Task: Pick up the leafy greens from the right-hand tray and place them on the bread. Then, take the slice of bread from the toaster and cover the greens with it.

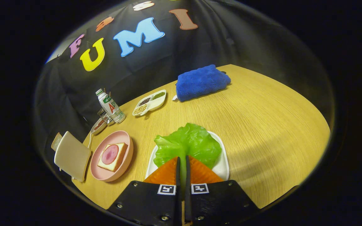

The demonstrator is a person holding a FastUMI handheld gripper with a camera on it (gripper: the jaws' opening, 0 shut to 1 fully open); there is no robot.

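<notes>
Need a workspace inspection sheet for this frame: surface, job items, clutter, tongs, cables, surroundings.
Surface: wooden table, light grain.
Job's things: leafy greens lying on the white tray; bread slice topped with a pink round on the pink plate; toaster beside that plate, a bread slice sticking out behind it.
Clutter: blue towel, divided dish of beans, small bottle, metal spoon.
Tongs: tongs nearly closed, a thin strip of the greens visible between the fingers; whether they grip the leaf is unclear.
Cables: nothing seen.
Surroundings: black cloth wall behind the table.
</notes>
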